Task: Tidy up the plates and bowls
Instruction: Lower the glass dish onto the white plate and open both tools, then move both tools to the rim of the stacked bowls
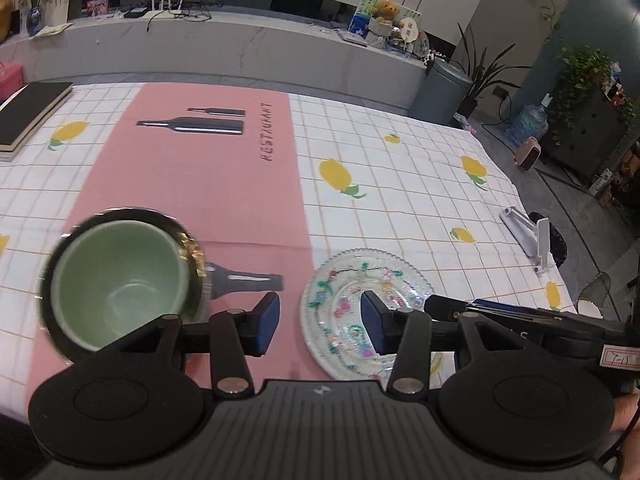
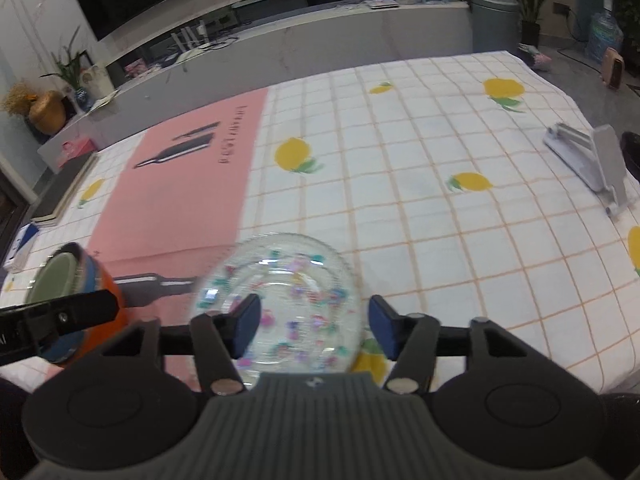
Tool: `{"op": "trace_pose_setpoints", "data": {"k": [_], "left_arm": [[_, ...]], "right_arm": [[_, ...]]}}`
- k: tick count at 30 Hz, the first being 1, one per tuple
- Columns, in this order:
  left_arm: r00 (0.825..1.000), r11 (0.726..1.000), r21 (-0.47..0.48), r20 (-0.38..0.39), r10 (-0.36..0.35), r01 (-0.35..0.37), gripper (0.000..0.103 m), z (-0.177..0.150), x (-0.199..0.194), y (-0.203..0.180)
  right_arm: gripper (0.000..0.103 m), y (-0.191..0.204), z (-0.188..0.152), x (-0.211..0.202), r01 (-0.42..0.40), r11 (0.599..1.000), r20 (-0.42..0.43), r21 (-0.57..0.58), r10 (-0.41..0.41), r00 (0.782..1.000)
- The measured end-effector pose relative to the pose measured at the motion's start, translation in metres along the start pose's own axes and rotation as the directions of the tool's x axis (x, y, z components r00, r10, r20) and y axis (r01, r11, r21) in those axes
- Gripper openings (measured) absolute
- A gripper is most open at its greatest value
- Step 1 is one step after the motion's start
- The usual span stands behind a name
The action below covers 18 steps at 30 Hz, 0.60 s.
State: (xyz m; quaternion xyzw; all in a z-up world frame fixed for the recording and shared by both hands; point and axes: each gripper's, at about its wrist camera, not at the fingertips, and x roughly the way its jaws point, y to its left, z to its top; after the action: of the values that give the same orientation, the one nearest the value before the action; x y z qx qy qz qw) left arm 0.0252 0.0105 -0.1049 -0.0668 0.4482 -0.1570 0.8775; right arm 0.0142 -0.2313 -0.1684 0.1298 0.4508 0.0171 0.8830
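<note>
Tabletop [image 1: 400, 184] — white checked cloth with lemon print, pink placemat [image 1: 200, 184] laid over its left part.

Green bowl [image 1: 120, 280] — nested in a dark, orange-sided bowl [image 2: 106, 300], on the placemat's near left corner.

Patterned glass plate [image 1: 360, 304] — on the cloth just right of the placemat edge.

Left claw [image 1: 318, 326] — spread, holding nothing, between bowls and plate.

Right claw [image 2: 314, 330] — spread, empty, over the plate's near side.

Grey stand [image 2: 592, 160] — far right.

Bare tablecloth [image 2: 420, 216] beyond glass plate [image 2: 280, 300]
</note>
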Motion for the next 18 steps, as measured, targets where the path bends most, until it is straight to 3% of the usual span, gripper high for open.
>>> {"op": "trace_pose_setpoints", "data": {"k": [4,8,14,18], "left_arm": [[1.0,0.999,-0.033,0.018,0.015,-0.014,0.054,0.015,-0.025,0.026],[0.998,0.998,-0.049,0.042,0.046,-0.044,0.063,0.03,-0.05,0.055],[0.993,0.986,-0.127,0.025,0.113,-0.109,0.07,0.04,-0.062,0.106],[0.997,0.974,-0.21,0.003,0.081,-0.079,0.071,0.036,-0.056,0.137]], "right_arm": [[0.067,0.025,0.009,-0.003,-0.045,0.999,-0.019,-0.017,0.044,0.999],[0.068,0.053,0.017,-0.001,-0.119,0.993,-0.054,-0.022,0.117,0.992],[0.079,0.094,0.027,0.016,-0.195,0.981,-0.113,0.012,0.195,0.974],[0.083,0.114,0.03,0.039,-0.221,0.973,-0.193,0.071,0.23,0.954]]}}
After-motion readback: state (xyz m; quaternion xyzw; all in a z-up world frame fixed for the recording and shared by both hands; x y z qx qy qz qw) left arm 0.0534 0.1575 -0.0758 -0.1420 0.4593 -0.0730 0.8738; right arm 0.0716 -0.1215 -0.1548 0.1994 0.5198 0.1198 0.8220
